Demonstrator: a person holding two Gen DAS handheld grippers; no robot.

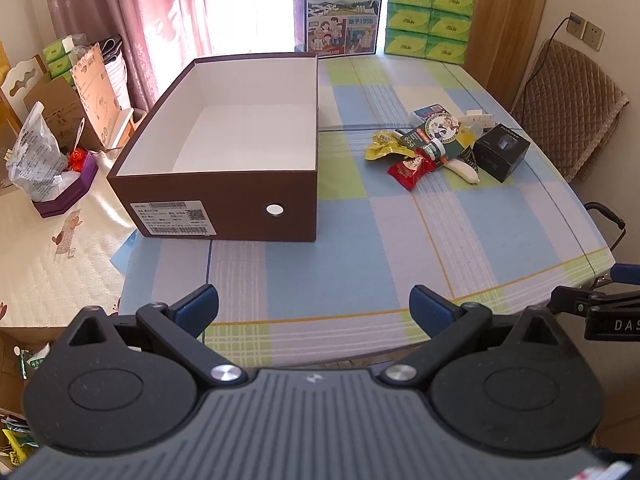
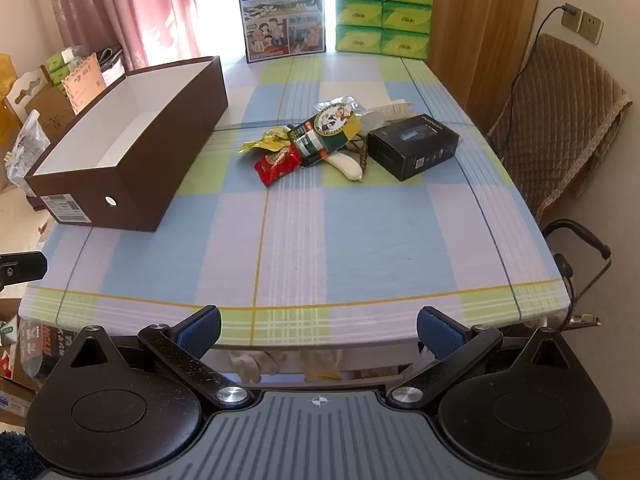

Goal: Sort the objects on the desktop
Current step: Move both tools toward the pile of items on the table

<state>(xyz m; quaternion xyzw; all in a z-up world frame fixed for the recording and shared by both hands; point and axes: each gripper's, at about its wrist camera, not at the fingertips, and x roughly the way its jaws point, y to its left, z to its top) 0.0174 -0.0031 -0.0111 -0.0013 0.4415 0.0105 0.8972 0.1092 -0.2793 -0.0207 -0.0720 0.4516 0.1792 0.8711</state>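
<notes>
An open brown box with a white empty inside stands on the left of the checked table; it also shows in the right wrist view. A pile of small items lies on the right: a red snack packet, a yellow wrapper, a white tube, a green round-label pack and a black carton. The black carton and red packet show in the right wrist view too. My left gripper and right gripper are open and empty at the near table edge.
A blue milk carton box and stacked green tissue packs stand at the table's far edge. A padded chair is on the right. Cardboard boxes and bags crowd a side surface on the left.
</notes>
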